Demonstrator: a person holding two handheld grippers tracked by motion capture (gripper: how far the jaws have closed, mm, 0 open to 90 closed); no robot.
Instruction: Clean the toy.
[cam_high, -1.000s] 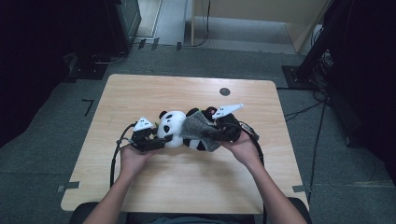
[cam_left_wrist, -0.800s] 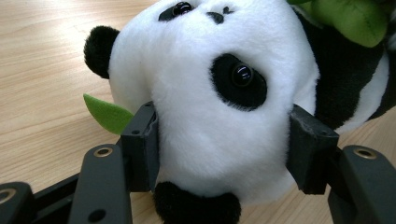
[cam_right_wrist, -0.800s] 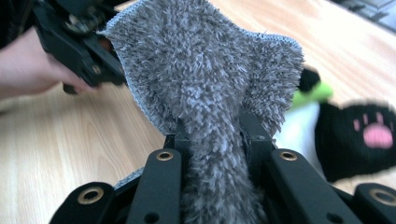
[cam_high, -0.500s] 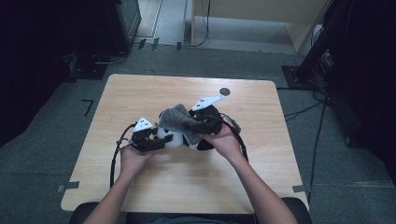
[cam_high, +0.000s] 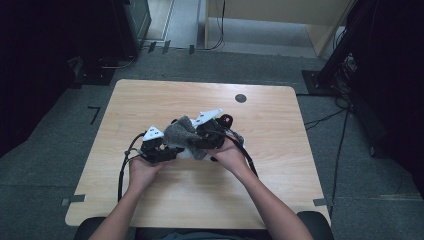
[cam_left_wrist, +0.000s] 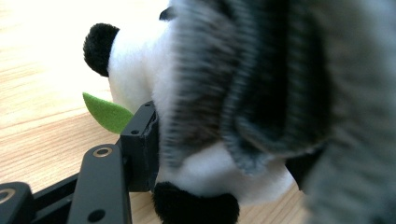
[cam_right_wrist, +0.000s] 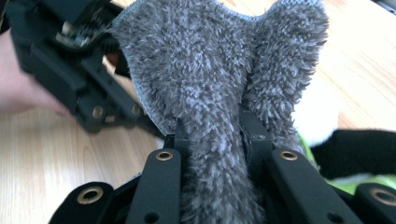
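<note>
The right gripper (cam_right_wrist: 212, 135) is clamped on a fuzzy grey fleece garment (cam_right_wrist: 219, 70), bunching its edge so it can be drawn over the toy. Just beyond, the left gripper (cam_high: 162, 150) grips the head of a black-and-white plush panda (cam_left_wrist: 140, 60), steadying it, I judge, for dressing. The panda lies at the middle of the pale wooden table (cam_high: 150, 100), half under the fleece.

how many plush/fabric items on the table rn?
2. A panda plush at the table's middle, clamped by the left gripper; a grey fuzzy cloth draped over it, pinched in the right gripper. Others may be hidden beneath.
</note>
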